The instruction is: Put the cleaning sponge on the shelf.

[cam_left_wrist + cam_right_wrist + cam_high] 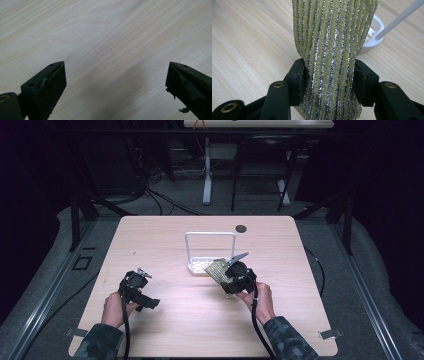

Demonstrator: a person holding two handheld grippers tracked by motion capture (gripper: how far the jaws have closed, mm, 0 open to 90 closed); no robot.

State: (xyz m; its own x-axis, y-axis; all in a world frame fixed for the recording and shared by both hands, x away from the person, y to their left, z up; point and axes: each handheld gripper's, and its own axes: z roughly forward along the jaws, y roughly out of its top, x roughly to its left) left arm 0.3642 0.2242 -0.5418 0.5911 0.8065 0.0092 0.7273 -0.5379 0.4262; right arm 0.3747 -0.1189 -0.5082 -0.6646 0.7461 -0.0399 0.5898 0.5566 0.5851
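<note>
My right gripper [329, 77] is shut on a yellow-green scouring sponge [332, 45] with silver stripes, its two pads squeezing the sponge's sides. In the high view that sponge [218, 269] is held just in front of a white rack [210, 251] with a tall wire handle, and the right gripper [231, 279] sits at mid-table right. The rack's white base [374, 32] shows behind the sponge. My left gripper [134, 290] rests low over the table's left part. Its jaws stand wide apart over bare wood, the left gripper [116, 82] holding nothing.
The light wooden table [165, 240] has a small dark round hole cover [241, 228] near its far edge. Beyond the table stand dark floor, cables and the legs of another desk [207, 170].
</note>
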